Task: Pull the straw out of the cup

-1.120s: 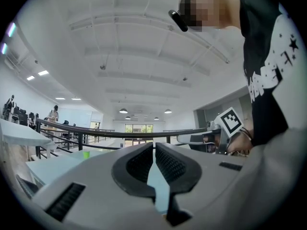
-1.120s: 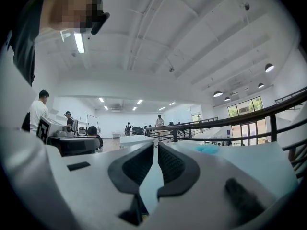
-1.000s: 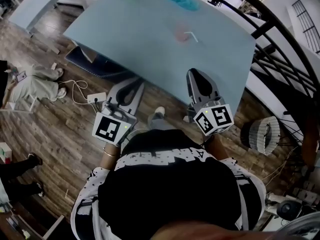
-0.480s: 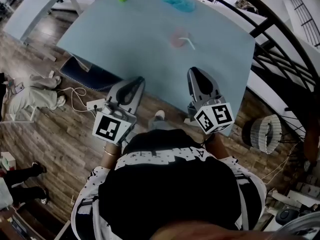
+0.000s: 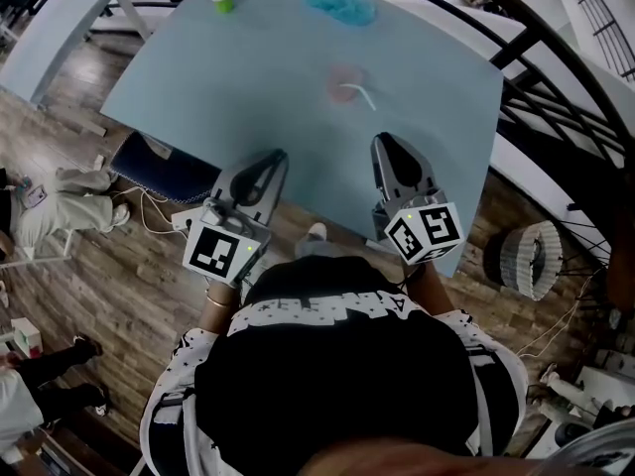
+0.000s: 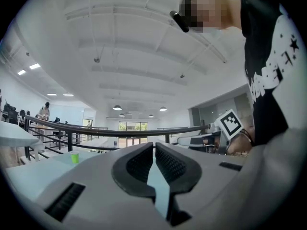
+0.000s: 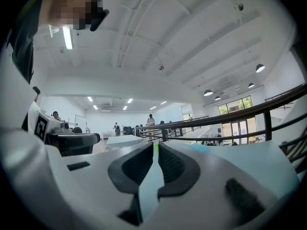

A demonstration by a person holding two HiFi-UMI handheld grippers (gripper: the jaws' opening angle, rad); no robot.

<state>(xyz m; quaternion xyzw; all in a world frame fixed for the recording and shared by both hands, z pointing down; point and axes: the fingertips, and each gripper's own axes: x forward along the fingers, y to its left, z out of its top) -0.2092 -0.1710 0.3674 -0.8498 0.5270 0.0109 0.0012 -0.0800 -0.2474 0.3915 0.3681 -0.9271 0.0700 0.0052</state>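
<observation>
I hold the left gripper (image 5: 276, 157) and right gripper (image 5: 385, 143) back, jaws closed on nothing. Reason, I judge: the cup (image 5: 342, 79) and straw (image 5: 360, 94) stand well off at twelve o'clock.

Pink cup (image 5: 342, 80) faint and blurred, blue heap (image 5: 340, 6) unidentifiable, person's torso (image 5: 337, 385) cut by bottom edge.

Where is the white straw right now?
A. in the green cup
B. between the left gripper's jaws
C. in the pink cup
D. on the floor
C: the straw sticks out of the pink cup on the table, while the left gripper and the right gripper hold nothing.
</observation>
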